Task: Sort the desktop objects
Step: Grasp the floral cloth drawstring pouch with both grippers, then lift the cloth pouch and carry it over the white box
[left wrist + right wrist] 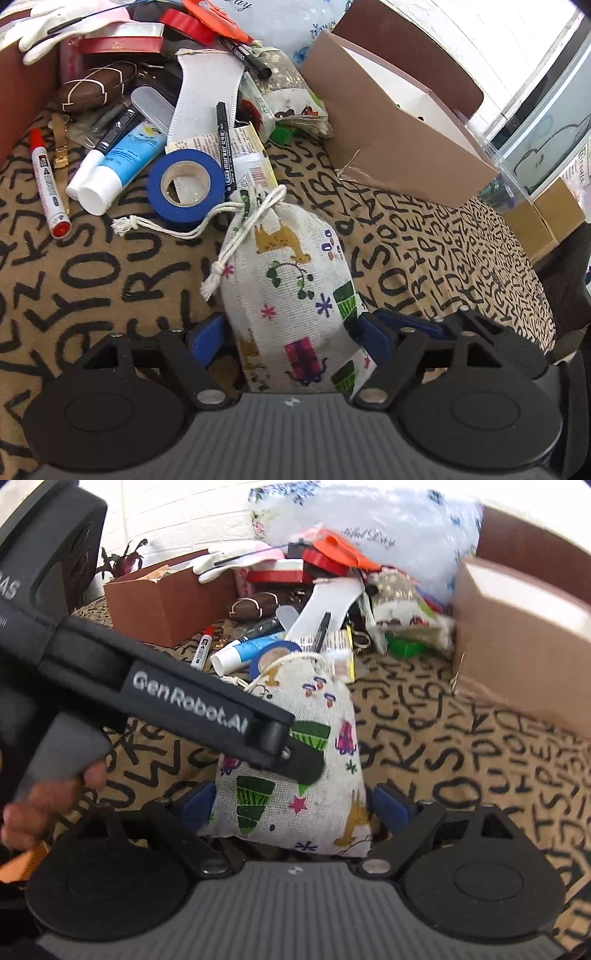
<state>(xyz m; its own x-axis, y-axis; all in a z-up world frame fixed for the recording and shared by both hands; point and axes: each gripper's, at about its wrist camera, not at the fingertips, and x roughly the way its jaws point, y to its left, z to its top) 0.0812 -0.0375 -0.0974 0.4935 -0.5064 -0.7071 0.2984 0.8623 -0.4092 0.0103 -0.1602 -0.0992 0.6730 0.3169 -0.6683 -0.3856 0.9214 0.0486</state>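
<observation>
- A printed drawstring pouch [291, 288] lies on a letter-patterned cloth [92, 280], between the blue pads of both tools.
- The left gripper [291, 332] stands wide; its pads flank the pouch's lower end, but the bag's bulge hides whether the right-hand pad touches it.
- The right gripper [293, 806] also stands wide, with a visible gap at each pad.
- In the right wrist view, the left tool's black arm crosses the pouch and covers its middle; fingers [51, 797] on the grip are cut off at the edge.
- Behind the pouch, a blue tape roll [184, 184], a black marker [225, 147] and a blue tube [125, 158] overlap in a pile.
- A brown cardboard box [388, 129] sits to the right, its contents out of sight.
</observation>
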